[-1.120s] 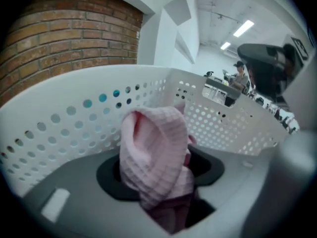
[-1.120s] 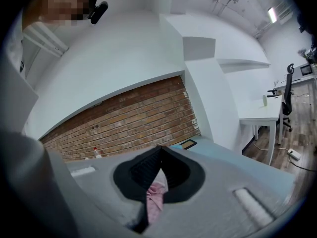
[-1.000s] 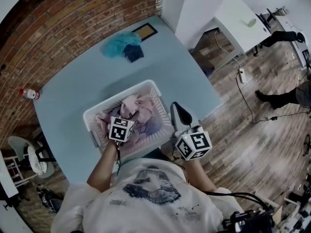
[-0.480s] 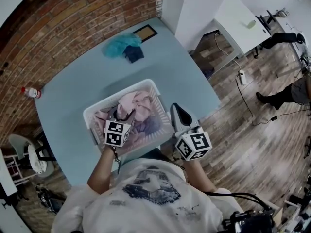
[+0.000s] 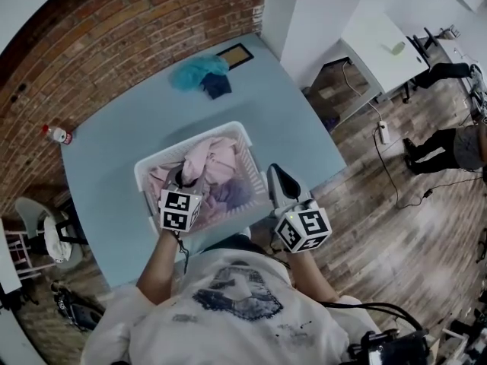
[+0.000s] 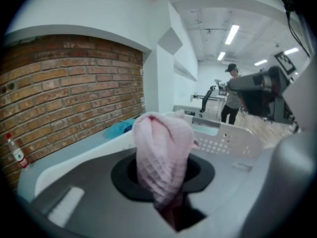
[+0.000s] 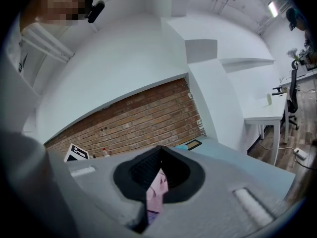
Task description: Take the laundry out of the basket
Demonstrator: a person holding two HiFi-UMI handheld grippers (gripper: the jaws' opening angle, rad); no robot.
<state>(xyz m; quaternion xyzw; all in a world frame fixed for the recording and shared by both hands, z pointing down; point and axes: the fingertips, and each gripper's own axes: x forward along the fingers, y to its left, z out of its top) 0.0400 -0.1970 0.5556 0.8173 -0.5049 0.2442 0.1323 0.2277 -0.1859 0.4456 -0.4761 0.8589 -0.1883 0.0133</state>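
A white laundry basket [image 5: 144, 175] stands on the pale blue table [image 5: 114, 150] with pink and lilac laundry [image 5: 228, 192] inside. My left gripper [image 5: 186, 181] hangs over the basket's near left part. Its jaws have just been closing and now pinch a pink waffle-knit cloth [image 6: 161, 155], which stands up in a fold between them [image 6: 163, 175]. The same cloth [image 5: 204, 158] rises above the pile. My right gripper [image 5: 278, 179] is just outside the basket's right rim, shut. In the right gripper view its tips [image 7: 159, 155] meet, and pink laundry [image 7: 157, 192] shows through the slit below them.
Teal and dark blue garments [image 5: 199, 74] lie at the table's far edge beside a dark framed panel [image 5: 233, 55]. A small bottle [image 5: 57, 134] stands at the table's left by the brick wall. A chair [image 5: 42, 238] is at the left, a white desk [image 5: 373, 44] and a person [image 5: 449, 147] at the right.
The left gripper has risen out of the pile, its jaws closing on the pink cloth and pulling a fold of it up. The right gripper has stayed beside the basket.
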